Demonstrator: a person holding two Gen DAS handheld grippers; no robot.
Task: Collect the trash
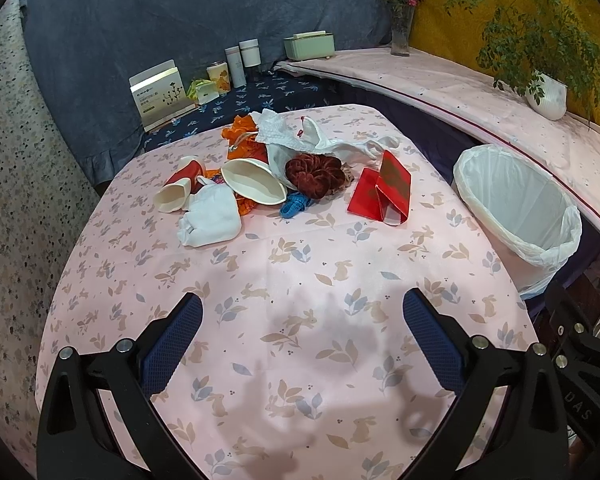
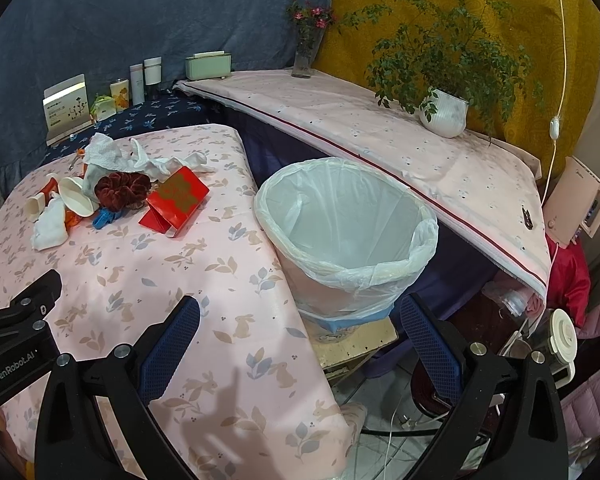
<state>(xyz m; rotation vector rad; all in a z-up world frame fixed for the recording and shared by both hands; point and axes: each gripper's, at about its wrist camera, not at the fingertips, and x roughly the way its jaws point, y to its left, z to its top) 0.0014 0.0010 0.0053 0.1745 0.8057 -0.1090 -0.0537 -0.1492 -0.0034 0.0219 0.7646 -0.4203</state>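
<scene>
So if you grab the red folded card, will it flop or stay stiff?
The red folded card stands tented on its edges, so it's probably fairly stiff. It looks thin, so likely light, and a nudge may tip it flat. Its glossy face could slip a little.

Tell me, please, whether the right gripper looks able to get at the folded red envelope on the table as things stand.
Probably yes. The right gripper is open and empty, and the red envelope lies at the pile's near edge, with only bare tablecloth between; the bin stands off to the side.
</scene>
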